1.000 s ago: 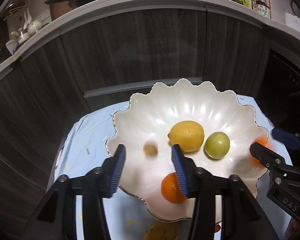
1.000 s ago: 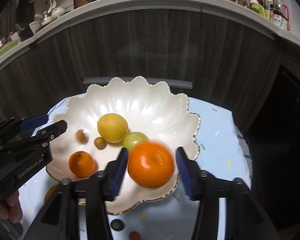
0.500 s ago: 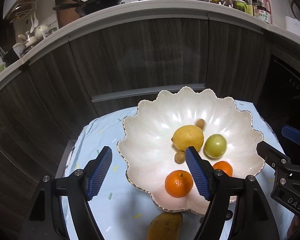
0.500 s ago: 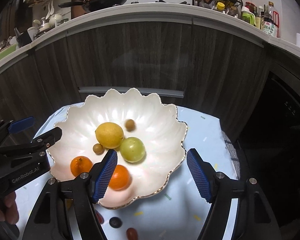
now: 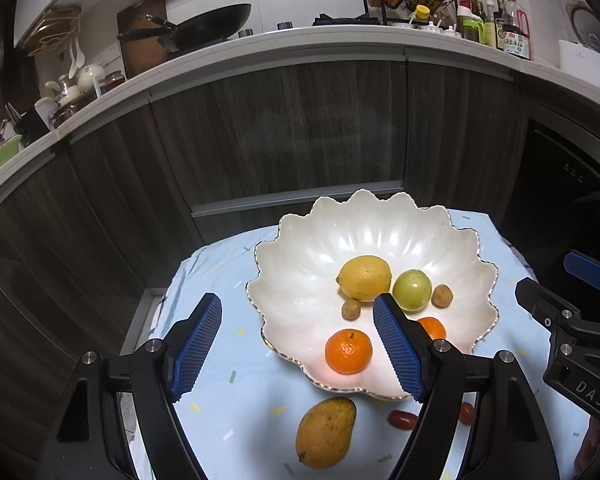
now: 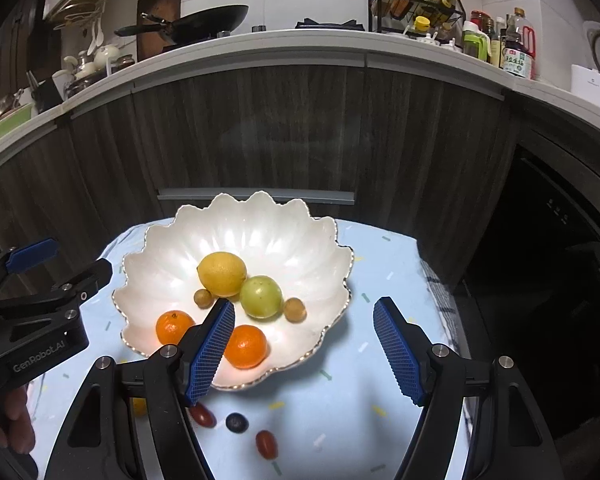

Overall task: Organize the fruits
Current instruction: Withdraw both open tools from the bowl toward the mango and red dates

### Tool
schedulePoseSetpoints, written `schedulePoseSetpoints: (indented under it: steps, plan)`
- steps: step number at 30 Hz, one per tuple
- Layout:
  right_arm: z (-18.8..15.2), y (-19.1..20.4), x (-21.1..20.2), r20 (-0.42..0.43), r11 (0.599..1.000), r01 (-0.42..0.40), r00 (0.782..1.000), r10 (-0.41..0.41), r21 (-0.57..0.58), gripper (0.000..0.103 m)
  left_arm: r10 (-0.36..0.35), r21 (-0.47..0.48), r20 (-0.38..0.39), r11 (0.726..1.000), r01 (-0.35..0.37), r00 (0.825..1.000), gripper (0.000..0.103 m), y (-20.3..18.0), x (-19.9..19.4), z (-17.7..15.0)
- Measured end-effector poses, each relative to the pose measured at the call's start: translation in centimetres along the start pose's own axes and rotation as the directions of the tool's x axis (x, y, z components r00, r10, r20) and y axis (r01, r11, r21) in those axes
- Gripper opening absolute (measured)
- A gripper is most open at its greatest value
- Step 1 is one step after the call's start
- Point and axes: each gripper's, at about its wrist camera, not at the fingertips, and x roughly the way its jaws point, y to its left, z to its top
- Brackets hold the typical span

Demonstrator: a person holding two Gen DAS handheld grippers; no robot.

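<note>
Heaped in a scalloped white ceramic bowl (image 6: 300,236): yellow lemon (image 6: 221,273), green round fruit (image 6: 261,296), two orange tangerines (image 6: 245,346), two small brown fruits (image 6: 294,309). Outside, on the cloth: yellow-orange mango (image 5: 326,432), red grape tomatoes (image 6: 266,444), dark blueberry (image 6: 236,423).

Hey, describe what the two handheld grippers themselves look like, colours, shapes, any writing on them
Both are matte black frames with silver bolt heads and two long fingers faced with blue, grid-textured pads. The left gripper carries white "GenRobot.AI" lettering on its side, read in the right wrist view. The right gripper shows white letters "DAS" in the left wrist view. No cables show. Bare fingers grip the left one's handle.
</note>
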Motion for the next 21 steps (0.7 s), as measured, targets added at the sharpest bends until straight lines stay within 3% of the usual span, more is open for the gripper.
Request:
schedulePoseSetpoints:
  steps: [17, 21]
  plan:
    - [-1.9, -0.3, -2.7, 0.0, 1.0, 0.01, 1.0, -0.01, 0.01, 0.073, 0.003, 0.003, 0.027, 1.0, -0.003, 1.0, 0.081, -0.1, -3.8, -1.5]
    - [-2.4, -0.1, -2.9, 0.004, 1.0, 0.015, 1.0, -0.015, 0.009, 0.08, 0.003, 0.002, 0.021, 1.0, -0.004, 1.0, 0.083, 0.0, -4.0, -2.1]
